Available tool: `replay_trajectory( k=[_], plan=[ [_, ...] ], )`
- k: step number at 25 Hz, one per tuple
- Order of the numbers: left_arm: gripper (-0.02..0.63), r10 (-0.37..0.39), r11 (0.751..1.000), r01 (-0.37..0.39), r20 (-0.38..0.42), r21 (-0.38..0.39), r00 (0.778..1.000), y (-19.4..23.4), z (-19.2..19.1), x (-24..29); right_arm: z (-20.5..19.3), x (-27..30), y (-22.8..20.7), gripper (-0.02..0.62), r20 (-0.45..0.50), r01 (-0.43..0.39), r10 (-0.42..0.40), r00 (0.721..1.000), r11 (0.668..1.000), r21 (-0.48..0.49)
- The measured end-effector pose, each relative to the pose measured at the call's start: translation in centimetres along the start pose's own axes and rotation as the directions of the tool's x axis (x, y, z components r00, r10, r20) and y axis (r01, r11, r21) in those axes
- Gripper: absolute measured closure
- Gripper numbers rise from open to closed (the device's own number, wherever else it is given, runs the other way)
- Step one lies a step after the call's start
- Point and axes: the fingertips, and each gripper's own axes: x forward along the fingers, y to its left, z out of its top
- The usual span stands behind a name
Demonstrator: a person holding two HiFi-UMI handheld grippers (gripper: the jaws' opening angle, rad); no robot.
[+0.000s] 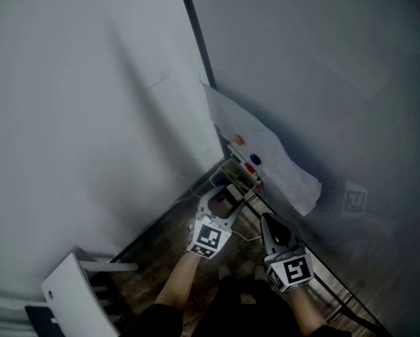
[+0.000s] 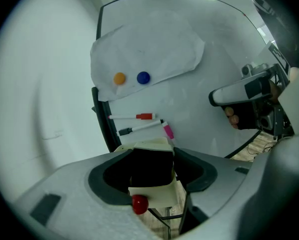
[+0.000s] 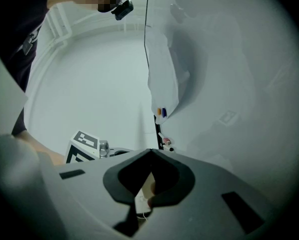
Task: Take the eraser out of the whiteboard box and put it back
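Now our left gripper spreads its jaws around the eraser in the whiteboard box at twelve o'clock, right gripper clenched empty; a skewed pinch could dislodge the box.

A paper sheet hangs on the whiteboard at right, held by an orange magnet and a blue magnet. Below it, the left gripper points into the whiteboard box. The right gripper is just beside it, nearer. A white chair stands near left.
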Motion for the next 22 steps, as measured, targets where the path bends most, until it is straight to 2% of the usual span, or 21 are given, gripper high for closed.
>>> replay_trajectory(
  k=[3, 8, 17, 22],
  plan=[
    [0.364, 0.003, 1.000, -0.003, 0.012, 0.005, 1.000, 0.0, 0.3, -0.2, 0.2, 0.0, 0.2, 0.592, 0.032, -0.016, 0.016, 0.999, 1.000, 0.000],
    [0.365, 0.011, 1.000, -0.012, 0.036, 0.005, 0.999, 0.2, 1.2, -0.8, -0.2, -0.1, 0.3, 0.592, -0.004, -0.005, 0.005, 1.000, 1.000, -0.006],
    [0.365, 0.049, 0.999, -0.051, 0.144, 0.011, 0.988, 0.7, 5.9, -3.5, 1.8, -0.1, 1.3, 0.592, 0.031, -0.028, 0.029, 0.999, 0.999, -0.036],
    [0.365, 0.087, 0.996, -0.092, 0.226, 0.015, 0.970, 1.3, 9.5, -6.2, 5.0, 0.0, 1.9, 0.592, 0.133, -0.046, 0.054, 0.990, 0.997, -0.061]
  ],
)
